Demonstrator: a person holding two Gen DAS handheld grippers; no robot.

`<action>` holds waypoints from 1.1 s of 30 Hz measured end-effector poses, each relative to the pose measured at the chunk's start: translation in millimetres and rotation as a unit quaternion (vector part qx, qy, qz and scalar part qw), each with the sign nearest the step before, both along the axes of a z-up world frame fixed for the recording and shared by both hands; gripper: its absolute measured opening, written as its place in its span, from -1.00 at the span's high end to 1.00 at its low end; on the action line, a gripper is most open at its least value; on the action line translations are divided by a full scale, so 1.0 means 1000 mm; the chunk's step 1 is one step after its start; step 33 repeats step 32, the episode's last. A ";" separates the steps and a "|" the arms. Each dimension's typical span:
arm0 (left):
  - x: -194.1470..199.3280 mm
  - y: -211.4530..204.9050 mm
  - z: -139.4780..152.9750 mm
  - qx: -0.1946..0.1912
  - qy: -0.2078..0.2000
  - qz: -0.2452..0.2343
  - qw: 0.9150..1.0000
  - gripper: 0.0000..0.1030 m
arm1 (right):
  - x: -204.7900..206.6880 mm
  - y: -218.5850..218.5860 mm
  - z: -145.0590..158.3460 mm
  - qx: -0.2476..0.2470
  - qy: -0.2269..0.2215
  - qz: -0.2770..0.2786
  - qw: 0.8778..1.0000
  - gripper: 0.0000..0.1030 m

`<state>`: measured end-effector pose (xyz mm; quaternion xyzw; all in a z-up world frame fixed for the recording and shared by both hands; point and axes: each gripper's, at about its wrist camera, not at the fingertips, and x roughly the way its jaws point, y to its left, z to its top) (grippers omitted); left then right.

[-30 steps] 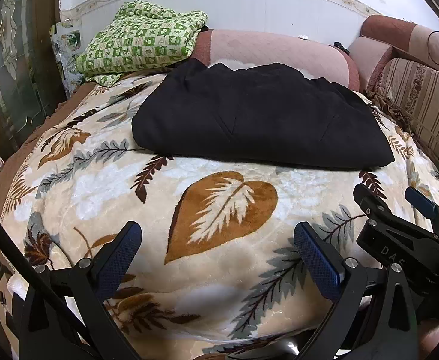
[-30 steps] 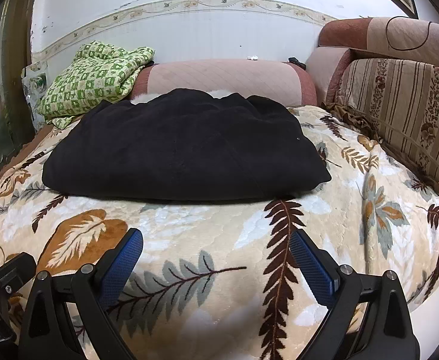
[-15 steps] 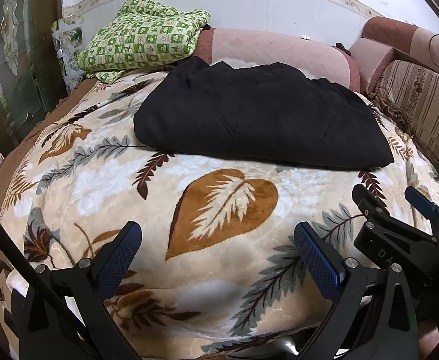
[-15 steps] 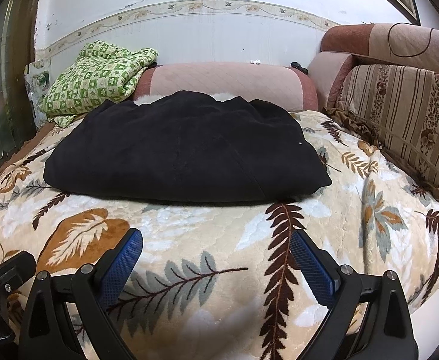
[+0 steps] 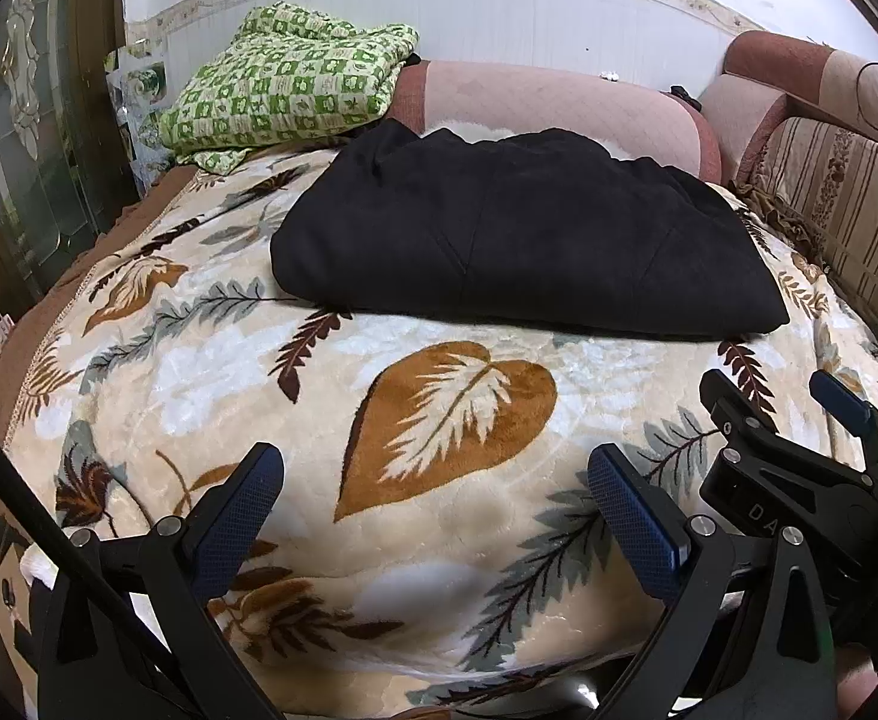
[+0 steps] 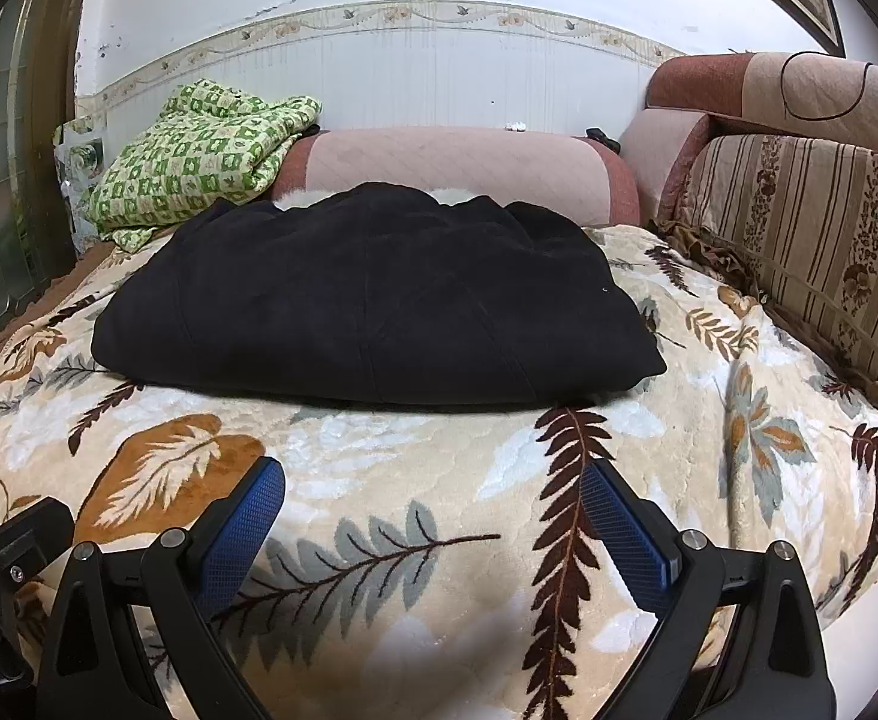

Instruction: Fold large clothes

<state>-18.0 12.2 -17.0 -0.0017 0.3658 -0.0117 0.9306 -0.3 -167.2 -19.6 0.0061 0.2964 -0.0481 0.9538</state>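
Note:
A large black garment [image 5: 523, 240] lies folded in a thick rectangle at the far middle of the bed; it also shows in the right wrist view [image 6: 373, 306]. My left gripper [image 5: 436, 516] is open and empty, low over the near part of the leaf-patterned blanket [image 5: 451, 414], well short of the garment. My right gripper [image 6: 433, 522] is open and empty too, over the same blanket [image 6: 439, 462]. The right gripper also shows at the right edge of the left wrist view [image 5: 799, 420]. Part of the left gripper shows at the lower left of the right wrist view.
A green checked quilt [image 5: 289, 90] lies bunched at the far left corner. A pink bolster [image 6: 457, 168] runs along the back wall. Striped cushions [image 6: 811, 228] line the right side. A glass-panelled door [image 5: 25, 138] stands at the left.
Both views have tilted up slightly, so the garment sits a little lower in frame. Both grippers stay open and the garment has not moved.

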 end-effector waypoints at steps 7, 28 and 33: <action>-0.001 0.000 0.002 0.006 -0.005 0.002 1.000 -0.96 | -0.001 0.000 0.001 0.001 -0.004 0.000 1.000 -0.95; 0.003 0.014 -0.005 0.000 0.000 0.017 1.000 -0.96 | -0.001 0.006 -0.001 -0.015 -0.008 0.009 1.000 -0.96; 0.003 0.016 -0.006 -0.009 0.008 0.014 1.000 -0.96 | 0.001 0.007 -0.003 -0.020 -0.004 0.008 1.000 -0.96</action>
